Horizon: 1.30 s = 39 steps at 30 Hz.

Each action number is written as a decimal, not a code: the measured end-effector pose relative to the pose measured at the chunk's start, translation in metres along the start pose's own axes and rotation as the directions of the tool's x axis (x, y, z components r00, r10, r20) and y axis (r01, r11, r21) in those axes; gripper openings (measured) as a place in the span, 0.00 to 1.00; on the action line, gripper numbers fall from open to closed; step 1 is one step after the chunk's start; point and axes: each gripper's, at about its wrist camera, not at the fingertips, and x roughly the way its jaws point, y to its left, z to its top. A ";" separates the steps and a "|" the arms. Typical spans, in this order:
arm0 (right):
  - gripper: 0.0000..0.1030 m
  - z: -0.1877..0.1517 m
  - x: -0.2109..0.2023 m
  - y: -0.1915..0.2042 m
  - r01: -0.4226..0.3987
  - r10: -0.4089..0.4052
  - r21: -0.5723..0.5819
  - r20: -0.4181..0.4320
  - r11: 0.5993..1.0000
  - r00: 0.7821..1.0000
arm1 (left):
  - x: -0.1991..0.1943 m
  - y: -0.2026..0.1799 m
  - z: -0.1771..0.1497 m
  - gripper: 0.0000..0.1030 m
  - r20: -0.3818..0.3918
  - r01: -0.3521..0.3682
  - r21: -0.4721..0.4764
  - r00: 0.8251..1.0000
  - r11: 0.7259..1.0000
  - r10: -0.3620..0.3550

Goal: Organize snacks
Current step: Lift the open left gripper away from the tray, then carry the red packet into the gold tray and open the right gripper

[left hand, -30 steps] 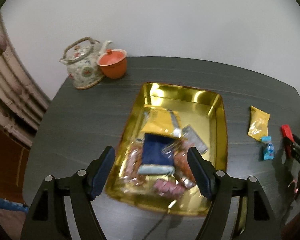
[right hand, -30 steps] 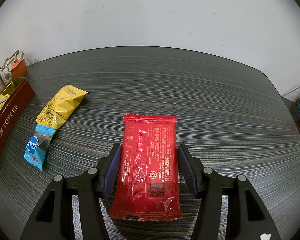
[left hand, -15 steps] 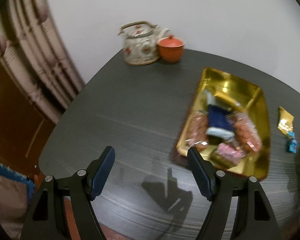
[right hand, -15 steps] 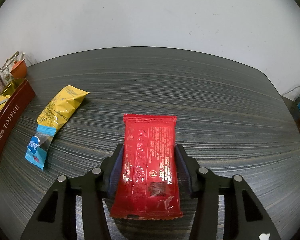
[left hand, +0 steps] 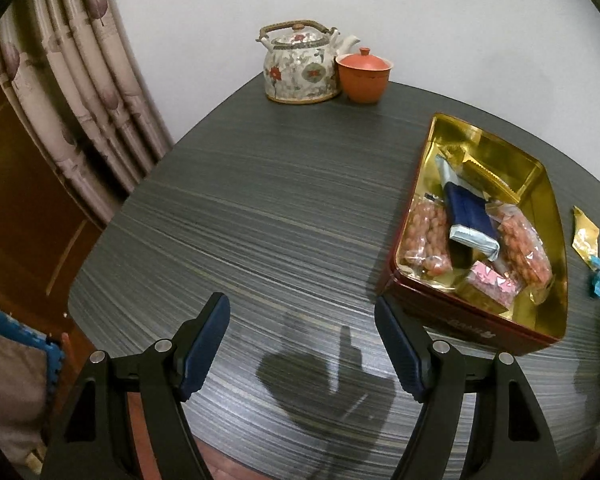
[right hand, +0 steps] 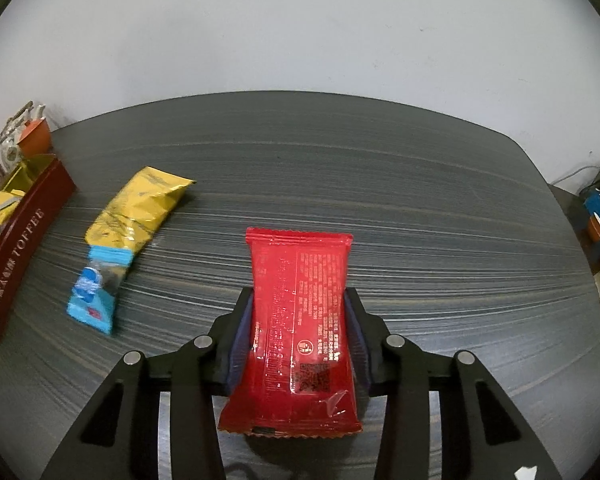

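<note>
Right gripper (right hand: 299, 332): both pads pressed against the long edges of the red snack packet (right hand: 298, 312), jaws narrowed to the packet's width; packet lies flat between the fingers, its far end sticking out ahead of the tips, its near end back over the gripper body; whether it is clear of the dark striped table (right hand: 420, 208) cannot be told.

Ahead and to the left of this gripper: yellow packet (right hand: 140, 208) on the table; a small blue-and-clear sweet wrapper (right hand: 94, 294) just nearer, touching or overlapping its near end; further left, at the frame edge, the red wall of the toffee tin (right hand: 18, 256).

Left gripper (left hand: 302, 340): fingers spread wide, nothing between them; only bare tabletop and the tool's shadow ahead.

To the right of its fingers: toffee tin (left hand: 476, 326) with gold interior, holding two clear bags of orange-pink snacks, a dark blue packet, a pink-wrapped piece and a gold packet; teapot (left hand: 300, 66) and orange lidded cup (left hand: 364, 74) far ahead, side by side at the table's back edge; curtain (left hand: 80, 92) to the left.
</note>
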 end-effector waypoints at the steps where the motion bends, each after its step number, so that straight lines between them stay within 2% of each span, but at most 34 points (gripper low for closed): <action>1: 0.38 0.000 -0.005 0.004 -0.006 0.006 -0.004 0.006 1.000 1.000 | 0.001 0.001 0.002 0.73 -0.005 0.009 -0.005 1.000 1.000 -0.009; 6: 0.38 0.012 -0.031 0.036 -0.057 0.059 -0.033 0.045 0.998 0.997 | -0.005 0.002 0.004 0.74 0.006 0.034 -0.008 0.999 0.999 -0.034; 11: 0.38 0.024 -0.055 0.095 -0.146 0.156 -0.117 0.078 0.982 0.985 | -0.015 0.001 0.005 0.80 0.058 -0.030 0.023 0.998 0.999 0.029; 16: 0.38 0.028 -0.071 0.161 -0.251 0.269 -0.198 0.072 0.948 0.960 | -0.012 0.008 0.005 0.81 0.026 -0.003 -0.016 1.000 1.000 0.003; 19: 0.38 0.028 -0.075 0.202 -0.304 0.329 -0.258 0.056 0.917 0.943 | -0.012 0.014 0.006 0.81 0.032 -0.011 -0.043 0.999 0.999 0.012; 23: 0.38 0.026 -0.076 0.246 -0.344 0.375 -0.324 0.035 0.881 0.927 | -0.009 0.020 0.006 0.81 0.020 -0.012 -0.072 1.000 0.997 0.013; 28: 0.38 0.022 -0.073 0.282 -0.362 0.396 -0.383 0.011 0.850 0.918 | -0.007 0.024 0.005 0.81 0.008 -0.019 -0.094 1.000 0.995 0.020; 31: 0.38 0.021 -0.068 0.296 -0.355 0.391 -0.414 0.002 0.838 0.920 | -0.005 0.026 0.005 0.81 0.000 -0.023 -0.104 1.000 0.994 0.024; 39: 0.38 0.016 -0.050 0.321 -0.356 0.381 -0.439 -0.033 0.825 0.924 | -0.004 0.028 0.005 0.81 -0.005 -0.031 -0.112 1.000 0.993 0.031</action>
